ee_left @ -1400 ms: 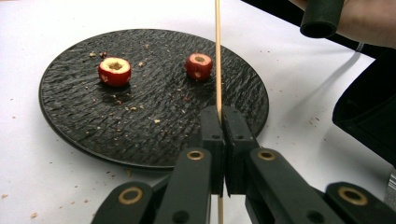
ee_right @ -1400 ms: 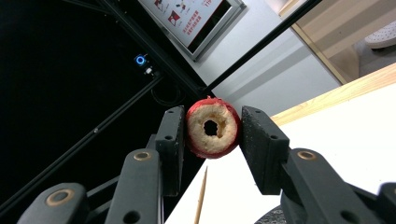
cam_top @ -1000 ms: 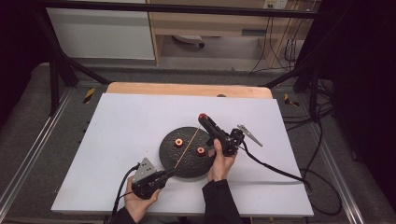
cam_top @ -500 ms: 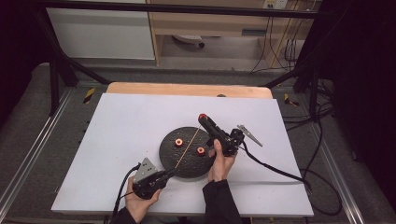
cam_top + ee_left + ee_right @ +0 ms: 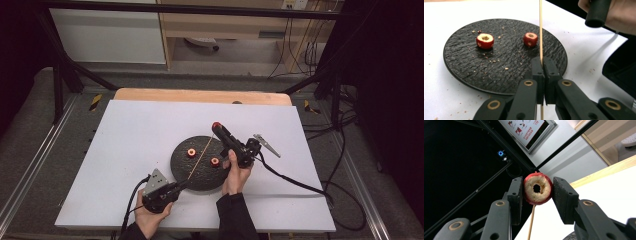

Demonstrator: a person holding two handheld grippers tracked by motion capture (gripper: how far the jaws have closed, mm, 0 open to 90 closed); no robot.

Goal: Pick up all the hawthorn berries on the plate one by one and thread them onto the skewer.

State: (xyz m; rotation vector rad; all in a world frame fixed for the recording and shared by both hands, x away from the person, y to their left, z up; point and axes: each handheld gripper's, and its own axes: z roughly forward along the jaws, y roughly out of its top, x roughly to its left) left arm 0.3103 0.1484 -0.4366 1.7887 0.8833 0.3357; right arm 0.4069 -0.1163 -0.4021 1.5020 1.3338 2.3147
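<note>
High view unchanged: left hand-held gripper (image 5: 186,184) stays clamped on skewer (image 5: 200,158), right hand-held gripper (image 5: 217,126) on cored fruit (image 5: 538,188)

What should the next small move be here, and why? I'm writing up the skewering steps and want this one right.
Probably ease the right gripper and its cored red fruit piece down along the skewer. The left gripper is shut on the stick's lower end, and the stick's tip sits just under the piece, in line with its hole. Two more pieces wait on the black plate.
</note>
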